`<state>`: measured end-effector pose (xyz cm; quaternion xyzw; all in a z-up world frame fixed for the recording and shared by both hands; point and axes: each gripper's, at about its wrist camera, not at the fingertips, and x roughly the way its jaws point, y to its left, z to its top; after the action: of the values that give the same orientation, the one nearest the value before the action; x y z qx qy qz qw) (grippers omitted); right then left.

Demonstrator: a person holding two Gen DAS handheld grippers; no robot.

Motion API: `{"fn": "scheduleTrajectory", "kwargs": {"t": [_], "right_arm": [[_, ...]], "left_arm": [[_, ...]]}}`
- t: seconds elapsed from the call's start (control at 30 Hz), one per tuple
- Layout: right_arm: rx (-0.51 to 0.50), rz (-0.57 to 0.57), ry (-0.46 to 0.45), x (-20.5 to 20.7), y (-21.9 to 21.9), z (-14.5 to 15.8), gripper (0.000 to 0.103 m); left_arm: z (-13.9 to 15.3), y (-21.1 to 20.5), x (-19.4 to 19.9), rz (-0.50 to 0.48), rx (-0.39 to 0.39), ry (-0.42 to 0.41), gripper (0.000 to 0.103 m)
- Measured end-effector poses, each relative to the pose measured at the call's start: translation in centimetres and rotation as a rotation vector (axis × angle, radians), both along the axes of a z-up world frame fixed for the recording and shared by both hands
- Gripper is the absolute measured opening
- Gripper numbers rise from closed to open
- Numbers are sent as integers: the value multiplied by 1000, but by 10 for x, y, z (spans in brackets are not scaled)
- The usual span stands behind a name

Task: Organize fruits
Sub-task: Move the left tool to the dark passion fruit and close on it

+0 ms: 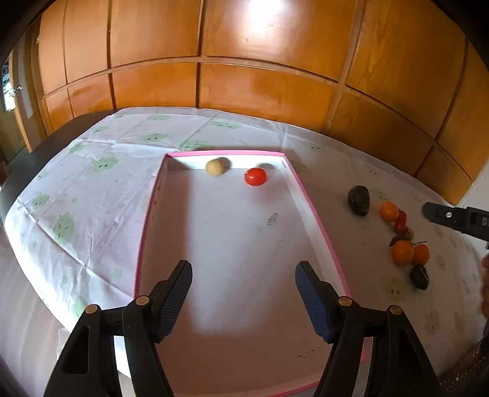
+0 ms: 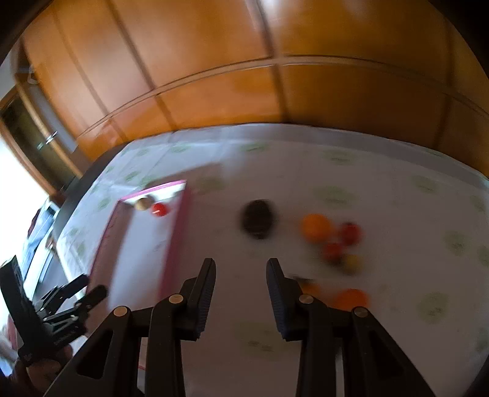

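Both the left gripper (image 1: 243,290) and right gripper (image 2: 240,293) are spread, nothing held. Loose fruit (image 1: 402,252) lies near the table's right edge beside the tray (image 1: 318,213); in the blurred right view, a hasty grab could probably roll it off.

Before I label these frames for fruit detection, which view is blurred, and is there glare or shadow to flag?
Left wrist view: sharp; glare on the wooden wardrobe; the red tomato and pale round fruit cast shadows against the pink-rimmed tray wall. Right wrist view: motion-blurred, the dark avocado and oranges smeared; overexposed at left.
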<state>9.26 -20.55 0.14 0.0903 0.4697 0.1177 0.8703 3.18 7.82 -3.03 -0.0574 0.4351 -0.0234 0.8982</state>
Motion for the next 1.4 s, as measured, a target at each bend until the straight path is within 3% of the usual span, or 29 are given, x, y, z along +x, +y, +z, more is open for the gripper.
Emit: {"fn": "scheduleTrajectory", "kwargs": {"t": [0.4,0.5,0.6,0.8,0.9,1.13,1.4], "right_arm": [[-127,-217,20,-7,-111,-11,35],[-79,-286,43,-7,-137,-26,35],[-58,-363,121,-3,-155,-41,35],[-12,-373,127,-4,-159,-40,35],[-5,-364,121,-4,-157,-40,35],[35,-362,117,-5,-159,-38,35],[67,-351,114,-5,-158,-35,35]], "left_arm": [[10,-41,-3,-145,8,-14,71],[13,-57,-6,-203,8,-14,71],[12,-71,-6,-242,14,-5,71],[7,-94,-6,-296,6,28,70],[10,-105,1,-327,-16,44,64],[22,-126,38,-356,-75,70,59],[14,-159,90,-372,17,98,66]]}}
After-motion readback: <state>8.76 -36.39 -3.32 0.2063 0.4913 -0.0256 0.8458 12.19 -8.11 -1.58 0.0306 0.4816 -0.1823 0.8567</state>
